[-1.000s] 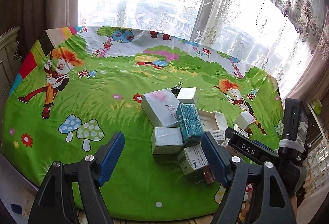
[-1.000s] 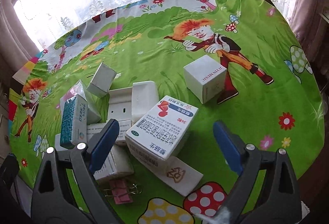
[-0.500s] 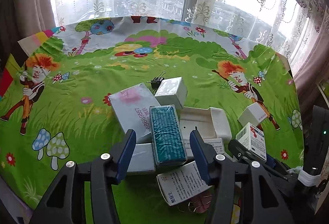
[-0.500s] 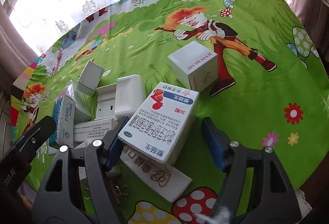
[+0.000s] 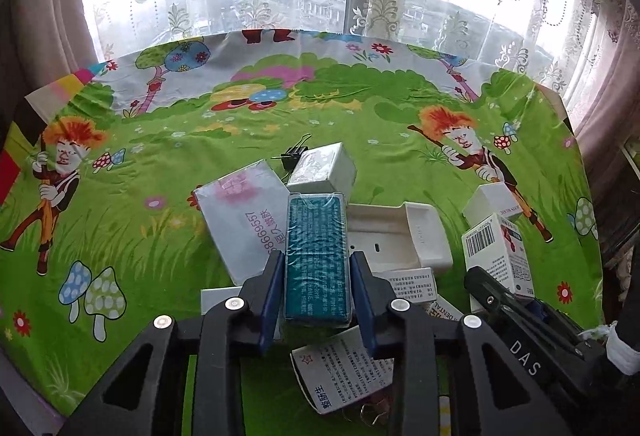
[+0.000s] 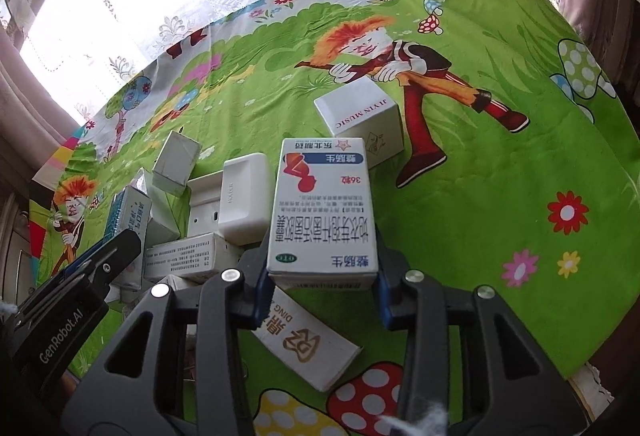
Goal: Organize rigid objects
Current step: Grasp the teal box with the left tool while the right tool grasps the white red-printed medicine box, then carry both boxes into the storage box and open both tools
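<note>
A pile of small boxes lies on a table with a green cartoon cloth [image 5: 160,236]. My left gripper [image 5: 316,276] is shut on a teal wrapped box [image 5: 316,252], its blue pads against the box's two long sides. My right gripper [image 6: 320,264] is shut on a white medicine box with a red and blue label [image 6: 322,204]; that box also shows at the right in the left wrist view [image 5: 498,252]. The teal box shows edge-on at the left in the right wrist view [image 6: 128,216].
Around the held boxes lie a white box with pink print [image 5: 244,220], a small white box [image 5: 324,168], a white plastic case [image 5: 400,236], a white cube marked JIYIN MUSIC [image 6: 360,120], a flat carton [image 6: 308,344] and a black binder clip [image 5: 294,154]. Curtains and window stand behind.
Both grippers moved in over the pile and closed: the left on the teal box, the right on the white medicine box. Both were open a second ago.
</note>
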Tool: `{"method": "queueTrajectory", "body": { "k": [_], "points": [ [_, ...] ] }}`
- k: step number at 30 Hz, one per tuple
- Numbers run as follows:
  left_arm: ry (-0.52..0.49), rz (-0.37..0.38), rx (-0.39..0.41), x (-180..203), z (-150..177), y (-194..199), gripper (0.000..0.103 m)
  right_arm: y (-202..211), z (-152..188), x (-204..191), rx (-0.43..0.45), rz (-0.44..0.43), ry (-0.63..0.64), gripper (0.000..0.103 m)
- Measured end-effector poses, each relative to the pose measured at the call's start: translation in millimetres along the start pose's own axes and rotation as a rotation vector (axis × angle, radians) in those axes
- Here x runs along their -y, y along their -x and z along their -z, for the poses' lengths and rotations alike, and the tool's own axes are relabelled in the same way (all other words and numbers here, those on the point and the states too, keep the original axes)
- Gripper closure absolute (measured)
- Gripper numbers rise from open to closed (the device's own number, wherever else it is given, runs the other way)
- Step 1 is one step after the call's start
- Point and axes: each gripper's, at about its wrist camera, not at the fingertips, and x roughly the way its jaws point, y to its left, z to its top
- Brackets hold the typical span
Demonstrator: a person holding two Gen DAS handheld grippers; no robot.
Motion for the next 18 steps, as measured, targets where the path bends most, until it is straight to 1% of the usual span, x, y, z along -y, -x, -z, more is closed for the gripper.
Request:
{"method": "queueTrajectory", "body": {
  "k": [3, 10, 14, 18],
  "points": [
    [-0.004, 0.003, 0.012, 1.1, 1.1, 6.4, 0.069, 3.8, 0.1, -1.0, 0.017, -0.007, 0.002, 0.058],
    [-0.012, -0.019, 0.035, -2.3, 7.6, 24.3, 0.069, 15.2, 2.0, -6.5, 0.053, -0.026, 0.021, 0.058],
    [0.008, -0.039, 0.04, -13.7, 15.1, 34.1, 0.069, 23.7, 5.3, -14.8, 0.073, -0.047, 0.052, 0.058],
    [0.044, -0.052, 0.043, -30.8, 22.6, 44.0, 0.069, 32.4, 11.9, -28.5, 0.076, -0.086, 0.092, 0.058]
  ]
}}
